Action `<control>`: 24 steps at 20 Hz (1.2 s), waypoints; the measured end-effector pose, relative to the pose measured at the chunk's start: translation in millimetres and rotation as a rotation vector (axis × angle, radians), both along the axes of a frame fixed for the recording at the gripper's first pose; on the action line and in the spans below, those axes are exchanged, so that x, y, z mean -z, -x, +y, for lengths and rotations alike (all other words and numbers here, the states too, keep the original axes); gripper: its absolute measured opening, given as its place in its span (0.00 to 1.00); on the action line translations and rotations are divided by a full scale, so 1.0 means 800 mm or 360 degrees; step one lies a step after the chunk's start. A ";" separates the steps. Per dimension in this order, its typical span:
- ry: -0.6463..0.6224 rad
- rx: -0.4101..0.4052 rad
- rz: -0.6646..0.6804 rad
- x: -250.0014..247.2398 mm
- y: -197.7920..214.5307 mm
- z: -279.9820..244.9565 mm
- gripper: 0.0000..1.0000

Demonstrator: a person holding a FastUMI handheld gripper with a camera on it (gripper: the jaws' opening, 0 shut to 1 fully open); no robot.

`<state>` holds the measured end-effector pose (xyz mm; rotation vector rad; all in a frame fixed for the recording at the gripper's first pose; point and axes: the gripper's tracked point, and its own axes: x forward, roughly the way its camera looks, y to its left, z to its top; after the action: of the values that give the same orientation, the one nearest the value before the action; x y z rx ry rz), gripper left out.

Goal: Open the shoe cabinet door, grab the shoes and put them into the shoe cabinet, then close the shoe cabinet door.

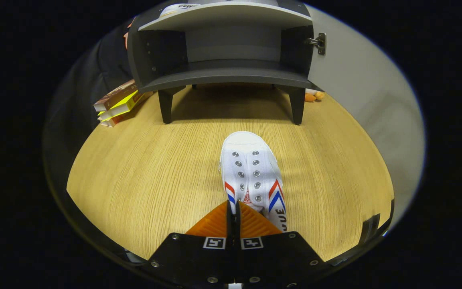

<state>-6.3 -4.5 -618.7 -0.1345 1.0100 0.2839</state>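
Hand-held gripper level, low over wooden surface, fingers pinched tight on white sneaker at its heel end. Sneaker's toe aimed at open shoe cabinet beyond.

A light wooden table with fine straight grain carries everything here. Standing on its far side is the dark grey shoe cabinet on short legs, its door swung open to the right and its inner shelf bare. A white canvas shoe with red and blue chevrons lies on the tabletop in front of the cabinet, toe pointing toward it. Left of the cabinet a small stack of books rests near the table's edge, and a small orange toy sits by the cabinet's right leg. The gripper has its fingers pressed together at the shoe's heel end; whether they pinch the shoe cannot be told
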 end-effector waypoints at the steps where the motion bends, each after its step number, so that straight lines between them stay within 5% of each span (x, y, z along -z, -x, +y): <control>1: 0.0003 0.0008 -0.0020 -0.005 -0.006 -0.002 0.00; 12: -0.0064 0.0112 -0.0120 -0.086 -0.032 0.007 0.00; 24: -0.0101 0.0230 -0.0295 -0.254 -0.043 0.027 0.00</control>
<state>28.2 17.0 -415.5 -0.0291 0.8213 0.1679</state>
